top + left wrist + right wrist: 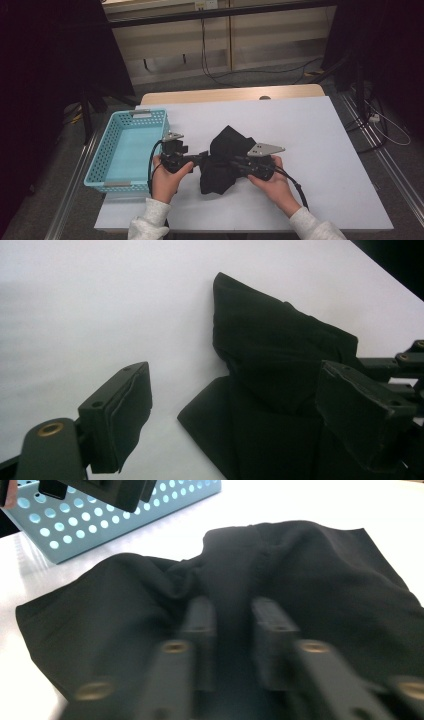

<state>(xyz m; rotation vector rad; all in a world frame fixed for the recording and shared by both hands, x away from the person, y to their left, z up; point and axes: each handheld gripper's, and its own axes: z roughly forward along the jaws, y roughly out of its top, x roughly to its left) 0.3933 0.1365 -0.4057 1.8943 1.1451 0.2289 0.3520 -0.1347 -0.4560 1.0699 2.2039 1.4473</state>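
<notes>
White table [320,150], unlabelled black cloth [222,150]

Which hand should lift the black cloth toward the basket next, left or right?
Right, probably. The right tongs are closed on a fold of the black cloth, while the left tongs stand open at its edge, gripping nothing. The blue basket sits just beyond the left hand.

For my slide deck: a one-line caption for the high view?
Two hand-held grippers, left and right, meet at a black cloth beside a blue basket.
</notes>
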